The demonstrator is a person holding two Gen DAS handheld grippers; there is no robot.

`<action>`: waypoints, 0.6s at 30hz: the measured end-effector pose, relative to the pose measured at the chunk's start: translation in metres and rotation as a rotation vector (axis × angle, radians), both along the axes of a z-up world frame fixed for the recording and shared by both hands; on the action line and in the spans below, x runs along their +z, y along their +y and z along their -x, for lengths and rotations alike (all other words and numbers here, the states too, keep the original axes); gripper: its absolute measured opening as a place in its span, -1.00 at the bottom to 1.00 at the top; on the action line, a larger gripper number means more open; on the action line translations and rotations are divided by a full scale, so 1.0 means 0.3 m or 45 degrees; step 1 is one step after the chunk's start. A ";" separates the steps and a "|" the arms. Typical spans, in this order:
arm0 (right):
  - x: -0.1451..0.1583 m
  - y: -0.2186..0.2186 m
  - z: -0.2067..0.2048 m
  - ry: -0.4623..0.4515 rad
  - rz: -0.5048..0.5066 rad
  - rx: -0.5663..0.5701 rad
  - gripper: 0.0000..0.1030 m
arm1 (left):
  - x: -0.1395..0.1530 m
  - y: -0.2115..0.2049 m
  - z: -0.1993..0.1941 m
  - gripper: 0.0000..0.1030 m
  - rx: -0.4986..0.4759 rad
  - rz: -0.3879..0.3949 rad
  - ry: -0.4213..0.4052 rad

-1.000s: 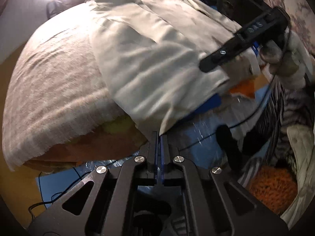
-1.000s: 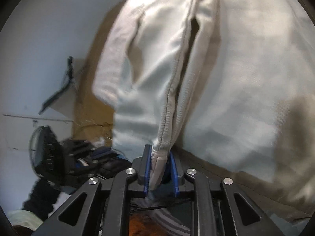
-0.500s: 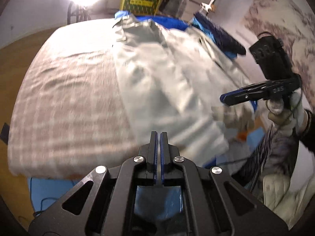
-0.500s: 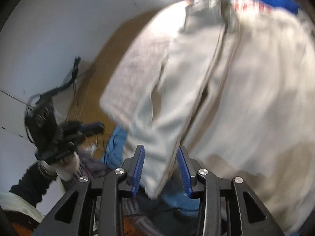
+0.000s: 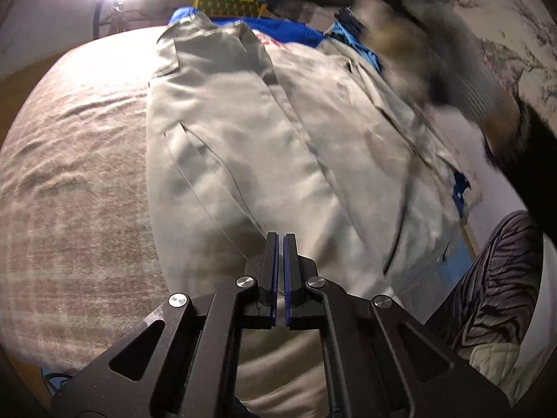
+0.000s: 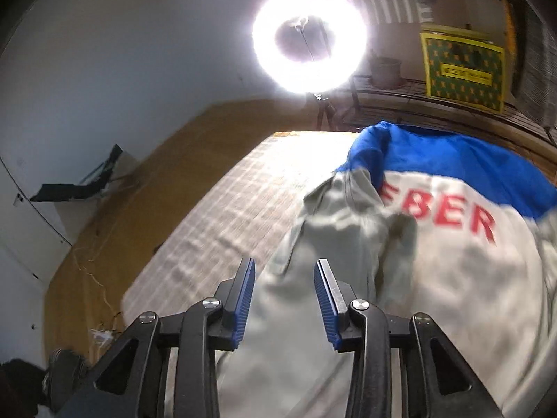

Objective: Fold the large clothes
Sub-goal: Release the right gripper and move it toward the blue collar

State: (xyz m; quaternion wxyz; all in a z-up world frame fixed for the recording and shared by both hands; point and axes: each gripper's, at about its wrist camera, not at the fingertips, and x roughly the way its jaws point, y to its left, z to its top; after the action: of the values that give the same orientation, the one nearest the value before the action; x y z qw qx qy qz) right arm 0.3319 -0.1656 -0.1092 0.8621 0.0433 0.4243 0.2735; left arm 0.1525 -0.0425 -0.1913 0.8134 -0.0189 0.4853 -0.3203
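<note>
Left gripper (image 5: 280, 244) jaws pressed together, nothing between them, above the pale grey trousers (image 5: 243, 160) spread flat on the checked blanket (image 5: 76, 188). Right gripper (image 6: 283, 280) jaws apart, empty, over the trousers' top end beside a blue-white jacket (image 6: 463, 244); ring light (image 6: 310, 40) behind.

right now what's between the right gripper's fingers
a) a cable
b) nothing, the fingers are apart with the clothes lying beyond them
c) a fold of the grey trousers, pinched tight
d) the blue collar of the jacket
b: the right gripper has its blue-lined fingers spread apart with nothing pinched, and the grey trousers lie on the bed beyond them.
</note>
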 end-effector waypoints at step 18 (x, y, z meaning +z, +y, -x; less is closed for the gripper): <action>-0.383 0.051 -0.548 0.082 0.169 -0.215 -0.53 | -0.095 -0.041 -0.012 -1.00 -0.136 0.013 0.141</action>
State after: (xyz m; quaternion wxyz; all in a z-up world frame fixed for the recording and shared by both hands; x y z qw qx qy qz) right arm 0.4962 -0.1502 -0.2241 0.8690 0.0304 0.4638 0.1696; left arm 0.1561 -0.0548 -0.2199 0.7670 -0.0149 0.5281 -0.3642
